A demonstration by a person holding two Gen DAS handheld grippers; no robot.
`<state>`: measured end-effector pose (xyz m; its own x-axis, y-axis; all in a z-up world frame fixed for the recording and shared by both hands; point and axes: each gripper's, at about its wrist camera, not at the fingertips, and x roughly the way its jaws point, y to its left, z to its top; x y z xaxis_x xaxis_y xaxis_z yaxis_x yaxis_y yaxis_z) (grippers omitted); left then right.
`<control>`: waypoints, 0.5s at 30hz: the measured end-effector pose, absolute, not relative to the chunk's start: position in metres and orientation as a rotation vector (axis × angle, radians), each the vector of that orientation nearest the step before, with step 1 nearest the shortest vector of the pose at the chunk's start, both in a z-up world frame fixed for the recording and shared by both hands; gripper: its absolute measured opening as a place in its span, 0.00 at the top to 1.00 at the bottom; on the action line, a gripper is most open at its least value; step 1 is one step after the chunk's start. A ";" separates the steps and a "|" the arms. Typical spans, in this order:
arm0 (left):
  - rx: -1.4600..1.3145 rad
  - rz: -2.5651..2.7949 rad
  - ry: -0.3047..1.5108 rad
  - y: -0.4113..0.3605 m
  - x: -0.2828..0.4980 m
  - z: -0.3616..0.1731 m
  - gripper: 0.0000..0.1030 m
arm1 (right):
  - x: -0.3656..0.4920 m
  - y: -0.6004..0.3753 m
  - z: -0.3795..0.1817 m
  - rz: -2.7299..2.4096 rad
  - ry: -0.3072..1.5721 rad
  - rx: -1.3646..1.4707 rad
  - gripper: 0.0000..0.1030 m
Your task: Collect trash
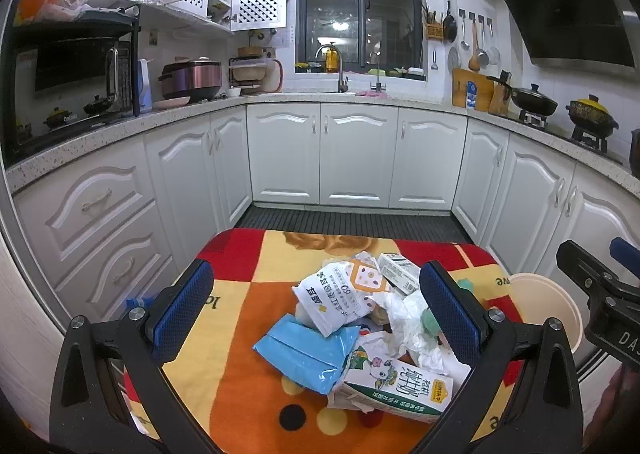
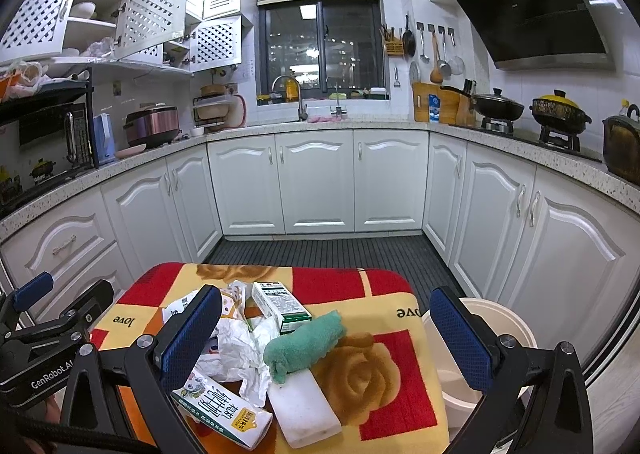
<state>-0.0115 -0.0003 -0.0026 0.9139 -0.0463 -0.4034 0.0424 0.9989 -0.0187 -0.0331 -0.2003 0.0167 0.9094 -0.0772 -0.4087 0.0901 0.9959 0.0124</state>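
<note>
I hold both grippers above a small tabletop (image 2: 384, 318) draped in a red, orange and yellow blanket, in a kitchen of white cabinets. My left gripper (image 1: 316, 304) has its fingers (image 1: 188, 294) spread wide with nothing between them, hovering over the heap of trash. In that heap a blue pouch (image 1: 304, 354) lies nearest the left, a white printed bag (image 1: 336, 294) rests partly on it, and a small green and white box (image 1: 400, 270) sits at the far side. Crumpled white paper (image 1: 404, 318) fills the middle, and a milk carton (image 1: 400, 386) lies on its side at the near edge. My right gripper (image 2: 326, 328) also has its fingers spread and empty. Between them I see a rolled green cloth (image 2: 308, 342) touching a white sponge block (image 2: 304, 410) just nearer to me. A cream bin (image 2: 500, 326) stands off the right edge of the tabletop, just beside it, partly hidden behind my right finger.
</note>
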 end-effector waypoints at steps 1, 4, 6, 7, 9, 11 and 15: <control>-0.010 -0.046 0.417 0.000 -0.011 -0.003 0.01 | -0.033 -0.201 0.016 -0.087 0.422 0.030 0.00; -0.012 -0.046 0.420 0.000 -0.011 -0.002 0.01 | -0.033 -0.201 0.016 -0.085 0.426 0.035 0.00; -0.011 -0.045 0.420 0.000 -0.011 -0.002 0.01 | -0.032 -0.200 0.016 -0.085 0.426 0.038 0.00; -0.012 -0.045 0.420 0.000 -0.011 -0.002 0.00 | -0.032 -0.200 0.016 -0.085 0.427 0.040 0.00; -0.012 -0.045 0.421 0.000 -0.011 -0.002 0.01 | -0.032 -0.200 0.015 -0.086 0.428 0.041 0.00; -0.012 -0.045 0.421 0.000 -0.011 -0.002 0.01 | -0.032 -0.200 0.015 -0.085 0.427 0.040 0.00; -0.012 -0.046 0.421 0.001 -0.011 -0.002 0.01 | -0.032 -0.200 0.014 -0.084 0.432 0.043 0.00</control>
